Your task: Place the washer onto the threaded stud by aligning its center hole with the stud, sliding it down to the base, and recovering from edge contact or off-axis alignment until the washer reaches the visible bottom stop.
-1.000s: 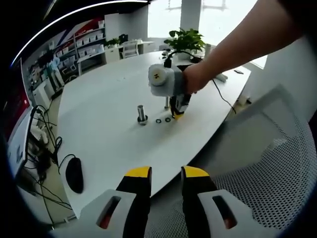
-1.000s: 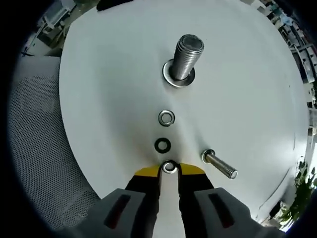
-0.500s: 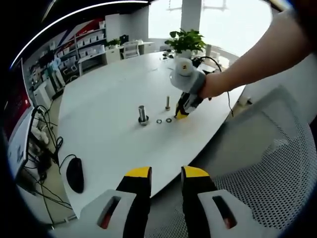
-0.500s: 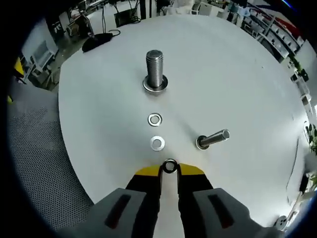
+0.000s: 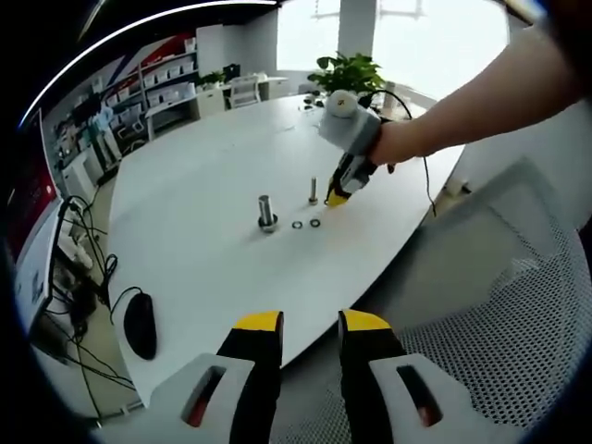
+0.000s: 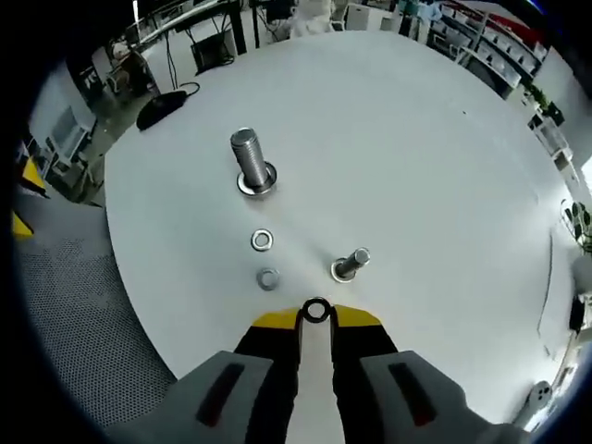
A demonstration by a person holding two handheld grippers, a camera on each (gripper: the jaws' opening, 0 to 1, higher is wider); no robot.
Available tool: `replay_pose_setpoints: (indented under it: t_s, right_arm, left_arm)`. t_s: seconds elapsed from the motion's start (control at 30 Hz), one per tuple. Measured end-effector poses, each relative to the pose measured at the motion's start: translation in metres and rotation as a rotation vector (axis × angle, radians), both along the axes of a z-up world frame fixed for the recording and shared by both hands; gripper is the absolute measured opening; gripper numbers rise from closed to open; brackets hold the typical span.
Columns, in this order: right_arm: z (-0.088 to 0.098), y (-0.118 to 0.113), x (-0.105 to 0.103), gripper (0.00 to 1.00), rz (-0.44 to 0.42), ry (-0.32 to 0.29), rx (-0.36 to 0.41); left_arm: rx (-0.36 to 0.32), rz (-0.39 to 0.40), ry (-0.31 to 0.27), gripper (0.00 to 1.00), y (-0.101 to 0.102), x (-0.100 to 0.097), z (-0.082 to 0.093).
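The right gripper [image 6: 315, 313] pinches a washer [image 6: 315, 310] above the white table [image 6: 444, 166] — near the slim stud [image 6: 350, 265]; the left gripper [image 5: 309, 321] hangs spread, empty.

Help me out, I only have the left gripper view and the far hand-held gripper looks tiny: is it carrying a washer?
Observer: Yes. In the right gripper view, the right hand-held gripper pinches a washer at its tips.
Operator: Where is the small stud from there?
Observer: The small stud stands just ahead, slightly right of the tips.
Operator: Does the large stud carry anything?
Observer: A washer-like ring sits at the base of the large stud.
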State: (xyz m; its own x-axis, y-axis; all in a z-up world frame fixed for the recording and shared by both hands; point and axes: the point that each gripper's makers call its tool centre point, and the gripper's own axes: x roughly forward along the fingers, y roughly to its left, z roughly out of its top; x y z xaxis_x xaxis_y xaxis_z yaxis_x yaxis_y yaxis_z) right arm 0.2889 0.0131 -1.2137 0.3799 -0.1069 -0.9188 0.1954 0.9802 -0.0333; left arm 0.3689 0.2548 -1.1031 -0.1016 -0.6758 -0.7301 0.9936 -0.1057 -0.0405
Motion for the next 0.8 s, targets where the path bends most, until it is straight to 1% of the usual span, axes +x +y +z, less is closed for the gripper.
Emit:
replay_pose_setpoints:
  t_s: [0.03, 0.1, 0.13, 0.17, 0.2, 0.23, 0.3, 0.37, 0.43, 0.53, 0.57, 0.6, 0.63, 0.8]
  right_arm:
    - [-0.001, -0.005, 0.001, 0.14, 0.003, -0.006, -0.005]
    - [0.012, -0.003, 0.001, 0.14, 0.005, -0.015, -0.011]
    - [0.022, -0.003, 0.004, 0.14, 0.007, -0.045, -0.031]
    - [0.029, 0.0, 0.005, 0.14, 0.003, -0.063, -0.034]
    - [0.032, 0.0, 0.005, 0.14, 0.004, -0.065, -0.032]
    - [0.032, -0.007, 0.006, 0.14, 0.009, -0.067, -0.037]
    - [0.033, -0.01, 0.008, 0.14, 0.031, -0.07, -0.062]
    - [0.037, -0.014, 0.01, 0.14, 0.039, -0.069, -0.07]
    - [0.039, -0.013, 0.011, 0.14, 0.039, -0.08, -0.075]
    - [0.047, -0.012, 0.018, 0.14, 0.053, -0.091, -0.085]
    - [0.041, -0.021, 0.017, 0.14, 0.059, -0.094, -0.09]
    - [0.041, -0.022, 0.018, 0.14, 0.063, -0.096, -0.093]
    - [0.047, -0.018, 0.022, 0.14, 0.073, -0.098, -0.096]
    - [0.046, -0.019, 0.028, 0.14, 0.096, -0.108, -0.094]
  left_arm:
    - [0.001, -0.001, 0.0, 0.22, 0.0, 0.0, 0.0]
    - [0.004, -0.003, -0.003, 0.22, 0.0, 0.0, -0.001]
    - [0.004, -0.003, -0.002, 0.22, 0.001, -0.001, -0.001]
    - [0.002, -0.002, 0.0, 0.22, 0.0, -0.001, 0.0]
    - [0.001, -0.002, -0.001, 0.22, 0.0, -0.001, 0.0]
    - [0.0, -0.001, 0.0, 0.22, 0.0, 0.0, 0.0]
    - [0.0, 0.0, 0.0, 0.22, 0.0, 0.0, -0.001]
    - [-0.001, 0.001, -0.001, 0.22, 0.0, 0.0, -0.001]
    - [-0.001, 0.004, -0.001, 0.22, 0.0, 0.0, 0.0]
    - [-0.001, 0.006, -0.001, 0.22, 0.0, 0.0, 0.0]
    - [0.0, 0.005, -0.001, 0.22, 0.001, 0.0, 0.0]
    - [0.002, 0.004, -0.003, 0.22, 0.001, 0.0, 0.0]
    - [0.003, 0.003, -0.003, 0.22, 0.002, 0.0, 0.0]
    - [0.006, 0.007, -0.003, 0.22, 0.002, 0.001, -0.001]
